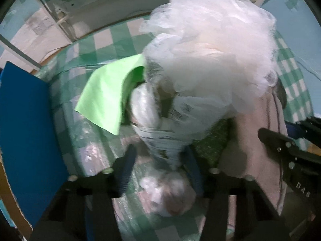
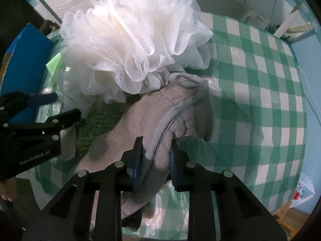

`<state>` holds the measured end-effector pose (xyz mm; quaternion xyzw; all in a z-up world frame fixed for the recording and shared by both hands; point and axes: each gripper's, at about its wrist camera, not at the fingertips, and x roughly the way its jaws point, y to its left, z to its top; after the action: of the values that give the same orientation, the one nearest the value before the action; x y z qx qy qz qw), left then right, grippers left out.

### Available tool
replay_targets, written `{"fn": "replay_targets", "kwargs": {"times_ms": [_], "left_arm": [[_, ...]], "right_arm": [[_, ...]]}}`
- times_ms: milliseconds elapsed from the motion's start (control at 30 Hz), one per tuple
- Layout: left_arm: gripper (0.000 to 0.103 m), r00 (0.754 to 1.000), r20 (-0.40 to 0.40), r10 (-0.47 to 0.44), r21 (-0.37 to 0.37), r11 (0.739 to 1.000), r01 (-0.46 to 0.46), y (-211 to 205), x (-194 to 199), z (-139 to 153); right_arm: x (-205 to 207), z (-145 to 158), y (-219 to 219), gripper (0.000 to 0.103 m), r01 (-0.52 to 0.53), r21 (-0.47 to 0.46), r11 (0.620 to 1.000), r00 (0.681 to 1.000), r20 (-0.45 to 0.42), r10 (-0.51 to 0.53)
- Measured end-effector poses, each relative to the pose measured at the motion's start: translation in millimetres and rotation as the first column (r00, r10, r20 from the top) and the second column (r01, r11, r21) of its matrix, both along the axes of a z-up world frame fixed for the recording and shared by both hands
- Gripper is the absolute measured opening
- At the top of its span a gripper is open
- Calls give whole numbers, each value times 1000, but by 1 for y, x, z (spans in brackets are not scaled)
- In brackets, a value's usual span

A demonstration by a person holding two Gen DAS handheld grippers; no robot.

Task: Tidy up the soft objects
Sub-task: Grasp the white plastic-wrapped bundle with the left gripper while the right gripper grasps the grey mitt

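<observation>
A white mesh bath pouf (image 2: pixel 128 40) rests on top of the pile; it also shows in the left wrist view (image 1: pixel 210 50). My right gripper (image 2: pixel 155 150) is shut on the edge of a grey fleece cloth (image 2: pixel 140 124) lying on the table. My left gripper (image 1: pixel 158 156) straddles a bunched white striped cloth (image 1: pixel 160 138) beneath the pouf, jaws fairly wide; whether it grips is unclear. A light green cloth (image 1: pixel 104 96) lies to the left. A dark green textured cloth (image 2: pixel 96 124) sits under the pile.
The table has a green-and-white checked cover (image 2: pixel 260 80) under clear plastic. A blue box (image 1: pixel 26 130) stands at the left, also in the right wrist view (image 2: pixel 26 46). The other gripper shows at the right edge of the left wrist view (image 1: pixel 291 156).
</observation>
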<state>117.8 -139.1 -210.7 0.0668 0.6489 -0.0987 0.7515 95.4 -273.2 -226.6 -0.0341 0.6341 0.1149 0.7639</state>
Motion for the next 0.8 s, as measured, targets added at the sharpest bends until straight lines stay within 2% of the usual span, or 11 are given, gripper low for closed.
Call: {"fn": "replay_targets", "kwargs": {"times_ms": [33,167,400,600,800], "left_arm": [[35,1000,0,-10,-5,1000,10,-1,-1,1],[33,999,9,-32,-3,999,32,-5,-11,7],[32,1000,7,-19,-9,1000,19,1,-25,18],[31,999,48,-10,11,1000,9,11,-36,33],[31,996,86,5,24,1000,-7,24,-48,49]], "right_arm": [[-1,3,-1,20,-4,5,1000,1000,4,4],[-4,14,-6,17,-12,18,1000,1000,18,12],[-7,43,-11,17,-21,45,999,998,63,18],[-19,76,-13,16,-33,68,997,993,115,25],[-24,91,-9,16,-45,73,996,986,165,32]]}}
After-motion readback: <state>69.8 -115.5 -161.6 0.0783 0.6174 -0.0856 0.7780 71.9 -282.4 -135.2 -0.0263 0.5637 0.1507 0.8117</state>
